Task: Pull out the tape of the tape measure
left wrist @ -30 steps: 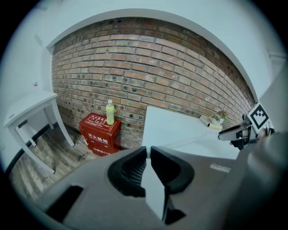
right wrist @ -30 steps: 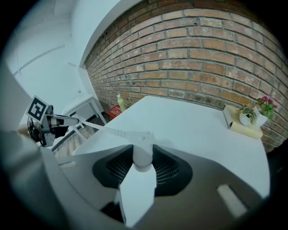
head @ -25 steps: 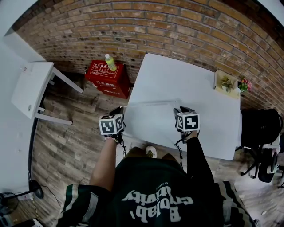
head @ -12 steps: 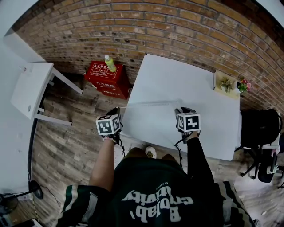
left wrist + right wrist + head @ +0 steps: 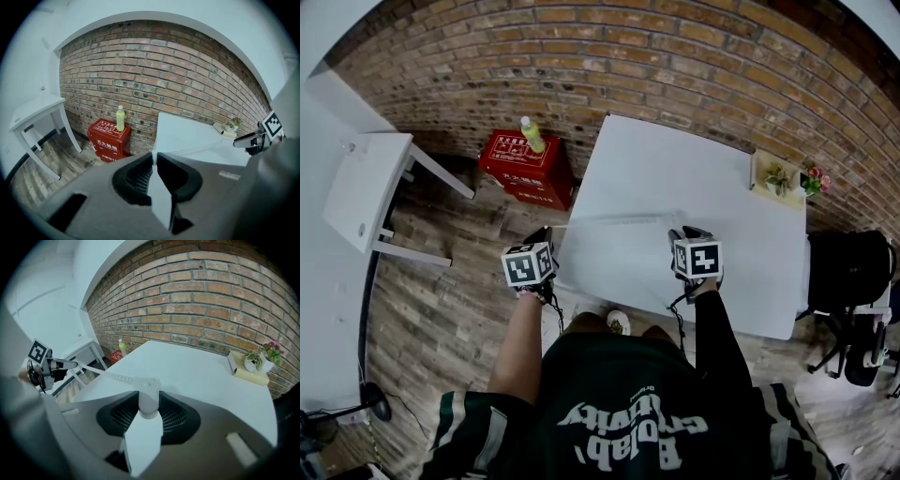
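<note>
Thin white tape (image 5: 619, 219) lies crosswise over the white surface's (image 5: 675, 169) near-left corner; left tongs (image 5: 549, 232) pinch its tip, right tongs (image 5: 682, 232) its round white case (image 5: 148, 397).

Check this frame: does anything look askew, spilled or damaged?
Nothing stands out. The tape runs straight from the case in the right gripper to the left gripper. The bottle stands upright on the red box, and the plant sits upright on the table.
</note>
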Demonstrator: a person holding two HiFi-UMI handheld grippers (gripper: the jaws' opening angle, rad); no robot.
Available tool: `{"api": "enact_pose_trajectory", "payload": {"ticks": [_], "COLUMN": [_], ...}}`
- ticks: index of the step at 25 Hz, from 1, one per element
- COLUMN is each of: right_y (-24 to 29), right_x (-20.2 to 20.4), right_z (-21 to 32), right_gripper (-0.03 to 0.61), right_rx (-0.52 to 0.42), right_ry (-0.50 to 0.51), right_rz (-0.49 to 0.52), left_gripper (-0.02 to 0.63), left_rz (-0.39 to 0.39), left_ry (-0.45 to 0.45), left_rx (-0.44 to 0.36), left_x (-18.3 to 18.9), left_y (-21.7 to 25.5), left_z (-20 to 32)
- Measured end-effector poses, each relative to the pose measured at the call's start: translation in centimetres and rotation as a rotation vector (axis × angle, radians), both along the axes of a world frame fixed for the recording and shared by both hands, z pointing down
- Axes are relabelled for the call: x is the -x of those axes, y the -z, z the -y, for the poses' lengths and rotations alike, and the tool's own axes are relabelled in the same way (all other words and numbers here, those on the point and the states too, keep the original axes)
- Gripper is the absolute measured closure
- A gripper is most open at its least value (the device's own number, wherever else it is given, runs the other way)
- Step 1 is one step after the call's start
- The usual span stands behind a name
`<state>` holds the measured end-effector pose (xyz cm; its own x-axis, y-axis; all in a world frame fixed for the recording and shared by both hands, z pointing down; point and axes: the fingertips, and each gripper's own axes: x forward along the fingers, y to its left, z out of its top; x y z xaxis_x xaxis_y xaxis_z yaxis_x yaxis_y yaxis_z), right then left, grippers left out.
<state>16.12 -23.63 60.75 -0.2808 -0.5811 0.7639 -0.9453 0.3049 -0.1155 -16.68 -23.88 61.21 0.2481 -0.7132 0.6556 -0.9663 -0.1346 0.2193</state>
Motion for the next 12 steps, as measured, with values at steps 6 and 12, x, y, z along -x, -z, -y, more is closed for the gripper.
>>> {"api": "enact_pose_trajectory", "payload": {"ticks": [6, 12], "right_y": [0.05, 0.12], "right_x": [0.07, 0.29], "right_z": [0.07, 0.24], "right_gripper": [0.430, 0.430], "right_rx": [0.001, 0.000], "right_ry": [-0.003, 0.005], "right_rz": [-0.003, -0.016], "left_gripper": [0.575, 0.575], "left_rz": [0.006, 0.012], "left_ry": [-0.008, -0.012], "left_rx": [-0.007, -0.008], "left_x": [-0.01, -0.12], "left_y": [0.25, 0.28], "left_z": [0.20, 0.32]}}
